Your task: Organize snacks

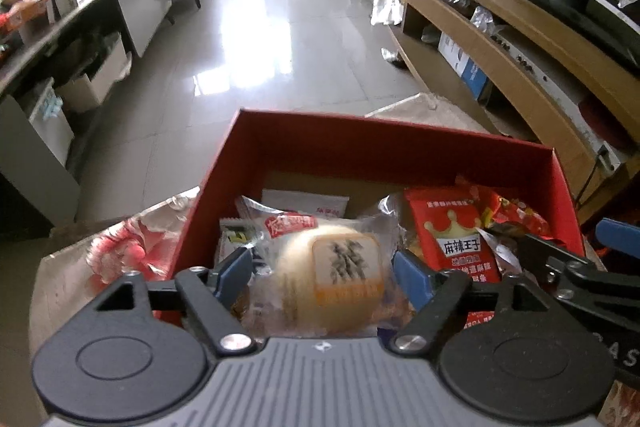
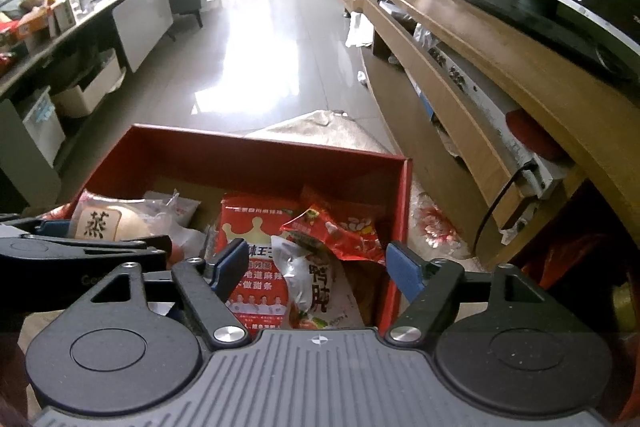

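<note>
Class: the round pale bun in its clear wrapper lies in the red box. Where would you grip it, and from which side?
Grip the bun across its round middle, coming from above through the open top of the red box: its walls block the sides. The left gripper, open, already straddles it. The wrapper probably slips.

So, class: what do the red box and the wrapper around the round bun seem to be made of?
Red box: likely cardboard, matte red walls, brown board floor showing inside.
Bun wrapper: thin clear plastic film, glossy and crinkled, the pale bun visible through it.
</note>
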Demonstrator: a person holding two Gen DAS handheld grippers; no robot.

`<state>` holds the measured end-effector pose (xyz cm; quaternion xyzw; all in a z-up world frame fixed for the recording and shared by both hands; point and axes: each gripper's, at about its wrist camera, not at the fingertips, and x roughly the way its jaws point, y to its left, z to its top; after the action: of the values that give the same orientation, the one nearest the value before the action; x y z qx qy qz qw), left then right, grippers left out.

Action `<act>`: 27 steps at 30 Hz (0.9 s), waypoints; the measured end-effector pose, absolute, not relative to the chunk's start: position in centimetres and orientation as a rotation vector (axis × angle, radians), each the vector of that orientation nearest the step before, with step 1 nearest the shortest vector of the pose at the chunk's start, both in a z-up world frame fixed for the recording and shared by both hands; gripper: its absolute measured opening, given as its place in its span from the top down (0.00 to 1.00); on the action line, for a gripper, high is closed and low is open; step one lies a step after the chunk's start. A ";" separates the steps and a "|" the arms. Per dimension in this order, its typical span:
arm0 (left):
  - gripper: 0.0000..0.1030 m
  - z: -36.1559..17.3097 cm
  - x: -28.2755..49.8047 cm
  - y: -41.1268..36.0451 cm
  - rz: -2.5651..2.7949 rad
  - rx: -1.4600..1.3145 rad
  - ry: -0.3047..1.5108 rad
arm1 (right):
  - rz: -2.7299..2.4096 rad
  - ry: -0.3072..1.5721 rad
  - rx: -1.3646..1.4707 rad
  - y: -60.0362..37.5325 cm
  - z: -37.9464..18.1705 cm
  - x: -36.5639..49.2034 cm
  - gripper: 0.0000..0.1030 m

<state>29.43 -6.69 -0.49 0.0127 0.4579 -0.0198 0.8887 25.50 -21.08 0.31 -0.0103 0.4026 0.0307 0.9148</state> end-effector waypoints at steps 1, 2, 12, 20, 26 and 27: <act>0.20 -0.3 29.3 -6.7 -0.039 0.030 0.945 | 0.062 0.825 -0.022 -21.2 0.5 25.3 0.20; 0.20 0.0 29.1 -6.7 -0.038 0.029 0.938 | 0.060 0.820 -0.022 -21.2 0.7 25.1 0.19; 0.18 3.2 24.5 -5.3 -0.052 -0.009 0.870 | 0.035 0.791 0.000 -22.1 2.2 22.4 0.17; 0.00 7.0 18.0 -3.7 -0.082 -0.056 0.740 | 0.040 0.704 0.045 -22.3 5.1 17.3 0.14; 0.00 7.5 13.9 -2.1 -0.076 -0.054 0.721 | 0.020 0.653 0.056 -21.8 6.2 13.1 0.11; 0.00 7.3 13.2 -1.9 -0.072 -0.050 0.722 | 0.019 0.649 0.046 -21.6 6.2 12.5 0.10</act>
<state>13.16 -1.91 7.30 -0.0243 0.3531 -0.0354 0.9346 12.49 -21.64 6.21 0.0228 0.3188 0.0091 0.9475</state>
